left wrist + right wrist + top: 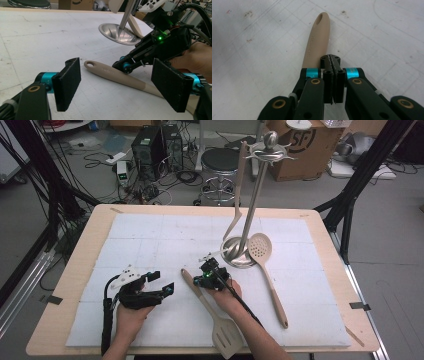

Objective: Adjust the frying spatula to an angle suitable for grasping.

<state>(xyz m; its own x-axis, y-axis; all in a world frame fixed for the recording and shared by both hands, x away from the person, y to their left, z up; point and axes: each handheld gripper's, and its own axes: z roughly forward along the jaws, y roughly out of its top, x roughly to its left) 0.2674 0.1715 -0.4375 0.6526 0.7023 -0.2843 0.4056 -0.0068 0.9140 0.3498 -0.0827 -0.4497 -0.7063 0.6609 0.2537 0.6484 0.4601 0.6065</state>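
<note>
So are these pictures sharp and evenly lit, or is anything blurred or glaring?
High view: soft, even light with faint shadows. Left gripper view: the metal stand base catches glare, and the near jaws look soft. Right gripper view: the spatula handle is fairly crisp and the white mat looks bright.

Lab or robotics test room: bare concrete floor littered with cables (pixel 150 190), desktop computer towers (pixel 155 145), black rig frame legs (pixel 50 185), cardboard box (pixel 300 147), stool (pixel 220 162), foam-covered table (pixel 150 235).
</note>
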